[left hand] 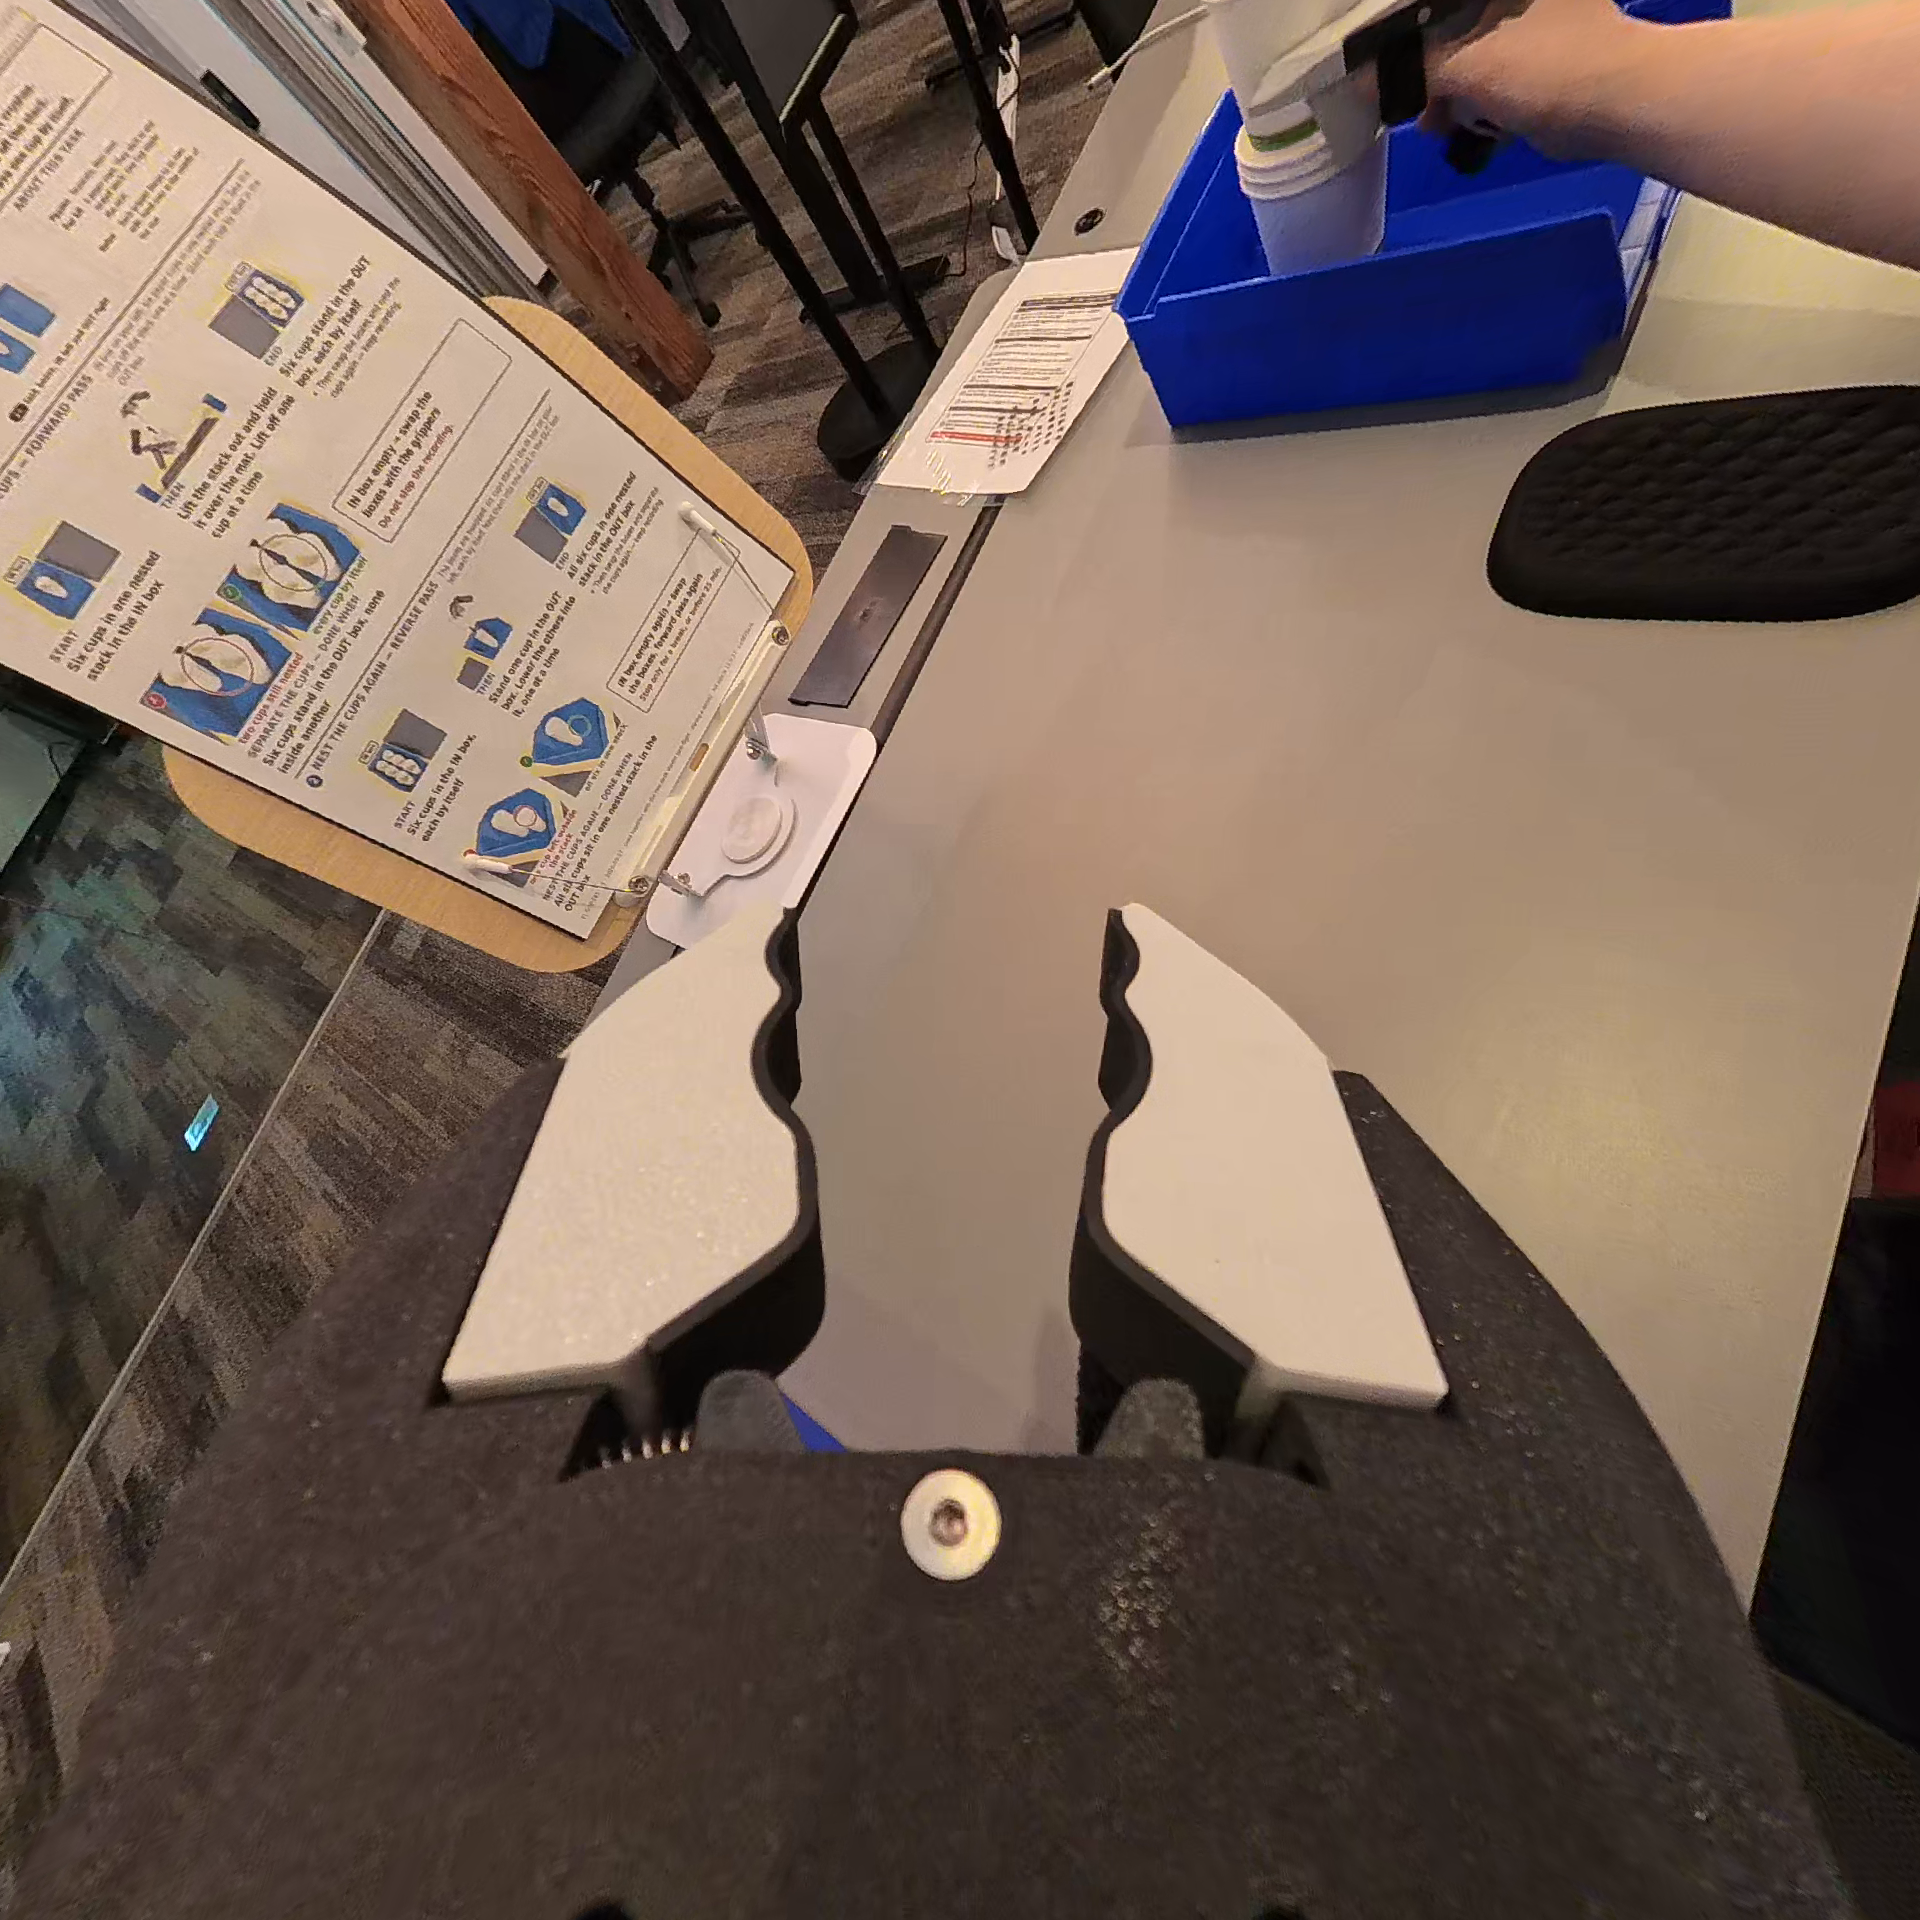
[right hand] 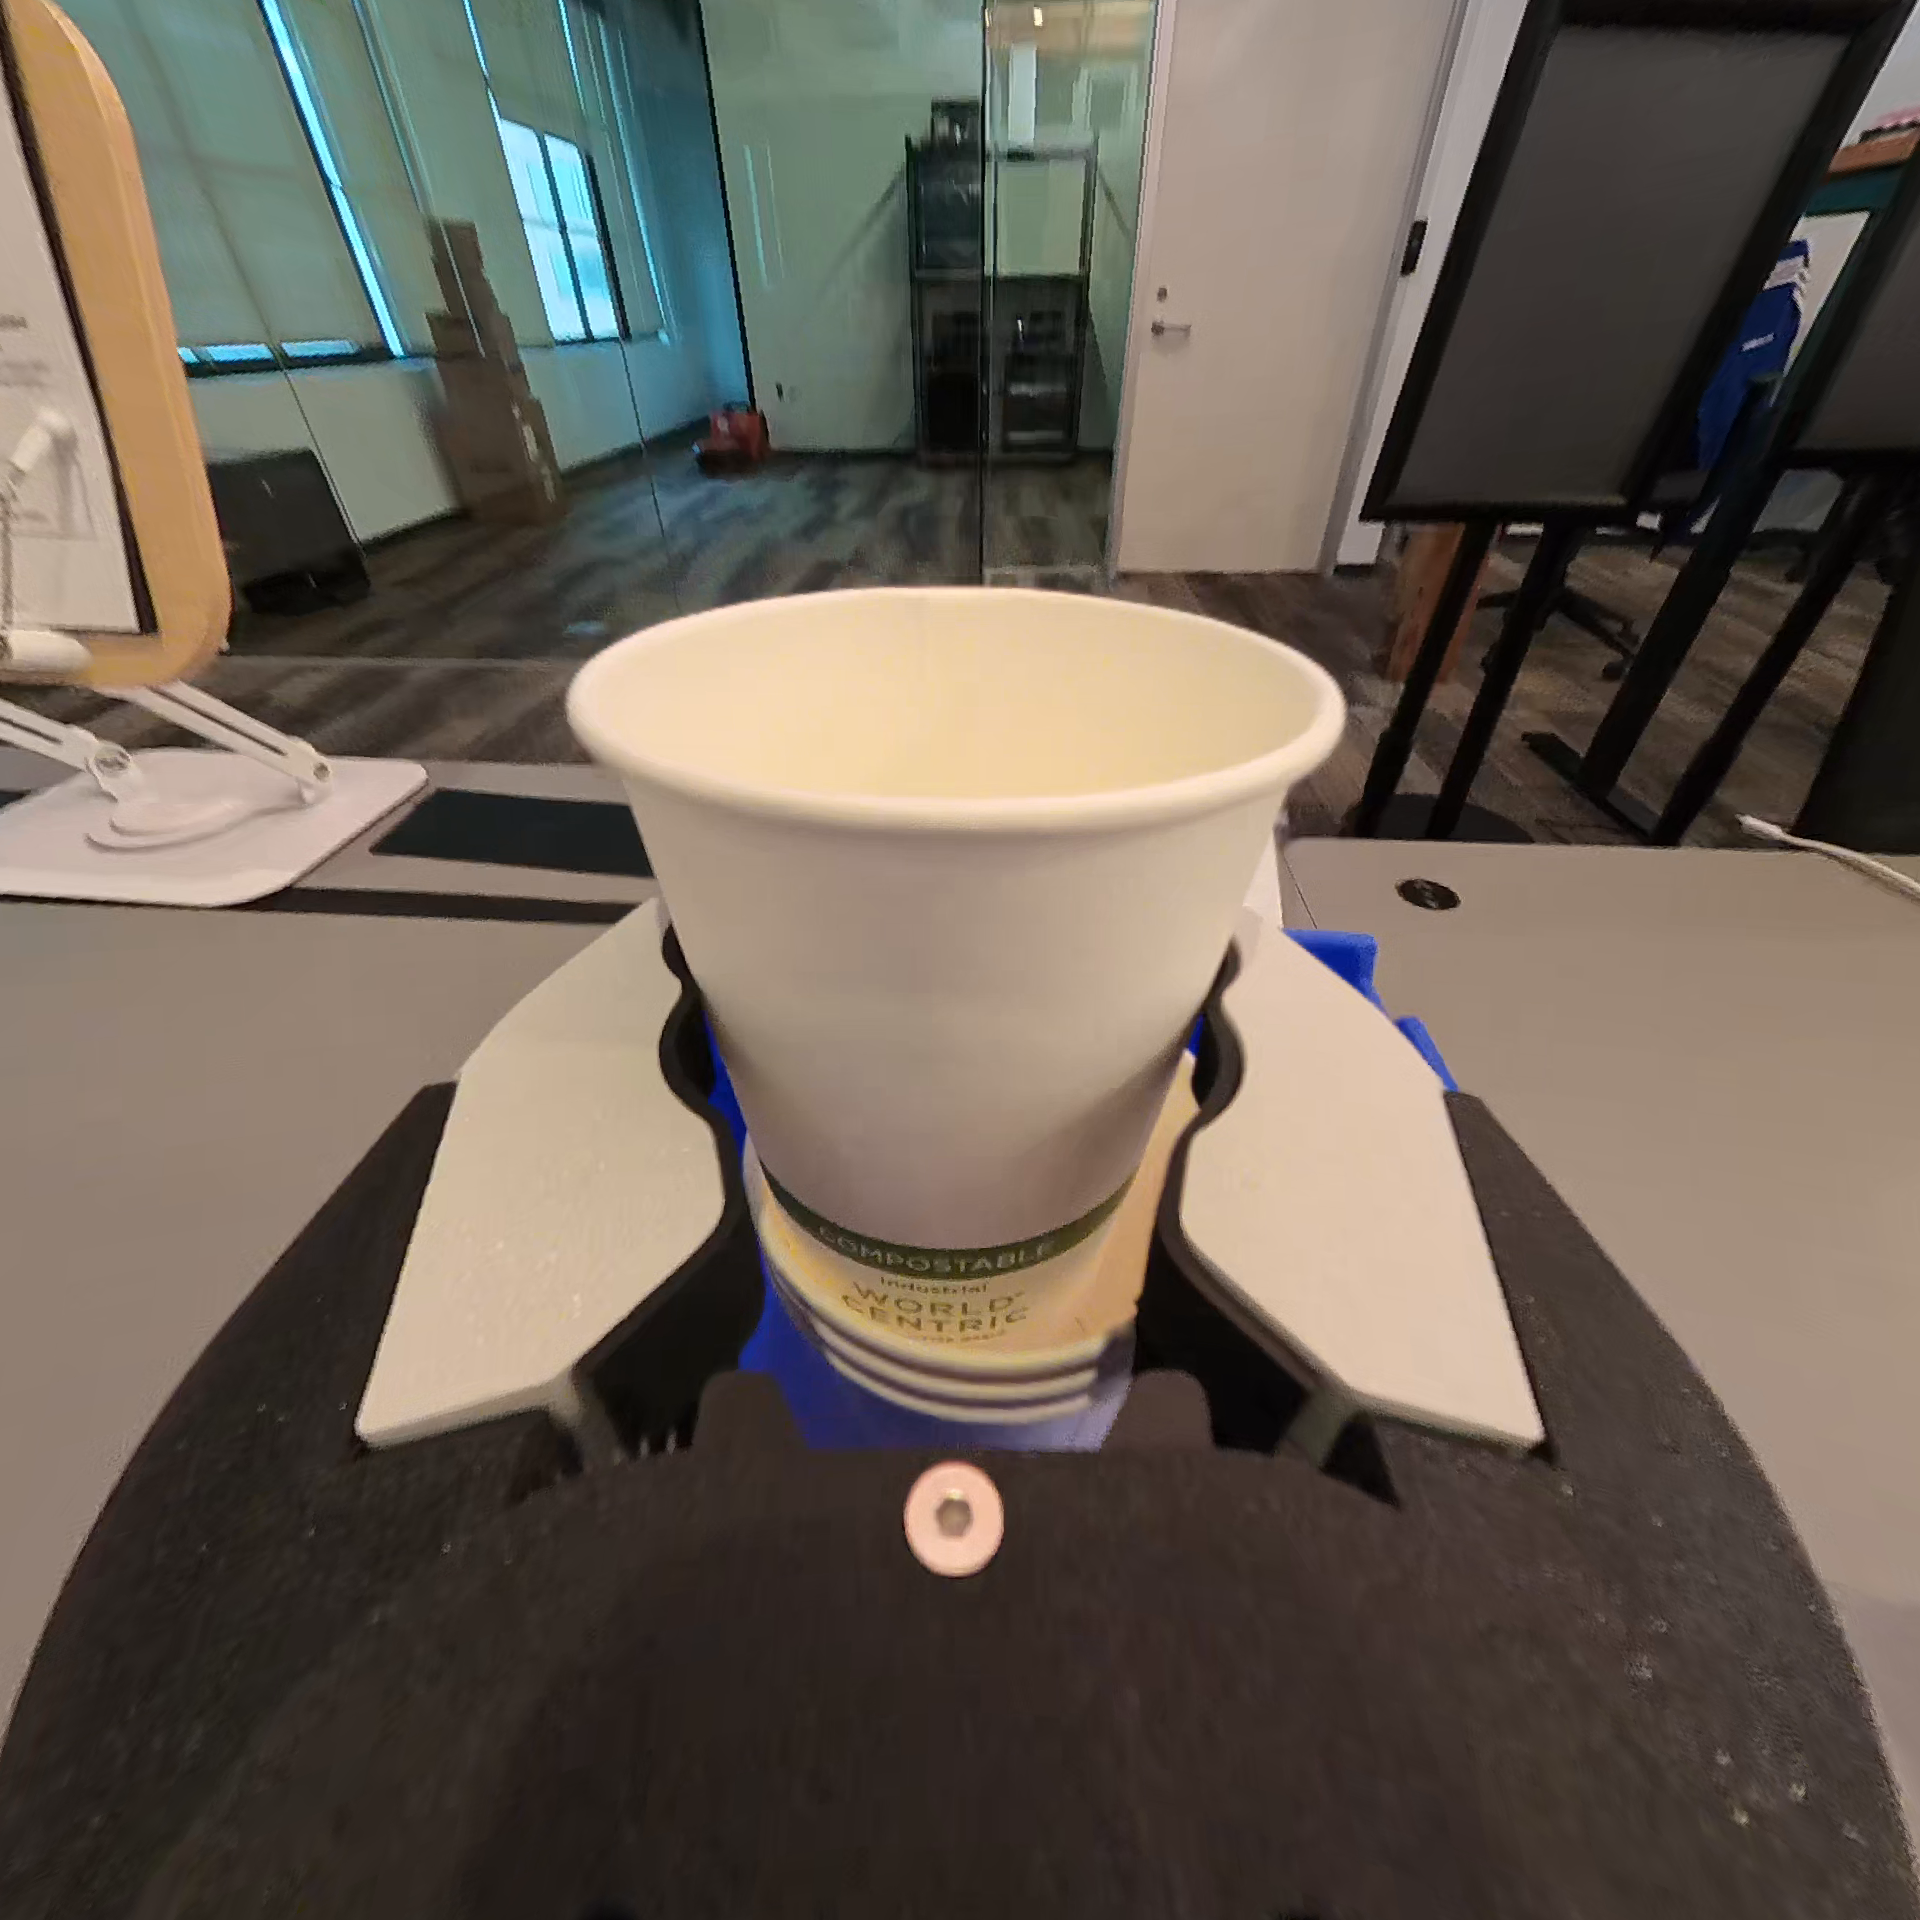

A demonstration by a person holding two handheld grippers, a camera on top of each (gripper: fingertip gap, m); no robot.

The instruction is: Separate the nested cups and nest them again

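The grey desk [left hand: 1195, 831] lies bare and wide before the left gripper [left hand: 951, 935], whose jaws stand apart with nothing between them, so the way forward is free up to the blue bin [left hand: 1382, 322] at the far end. A black mesh pad [left hand: 1714, 509] lies on the right of that path, and on the left edge stand a white stand base [left hand: 764, 826] and a tilted instruction board [left hand: 312, 499]. Inside the bin the room is taken by the stack of cups [left hand: 1314, 197] and, above it, the right gripper [right hand: 951, 1023] closed round the top cup [right hand: 951, 935].
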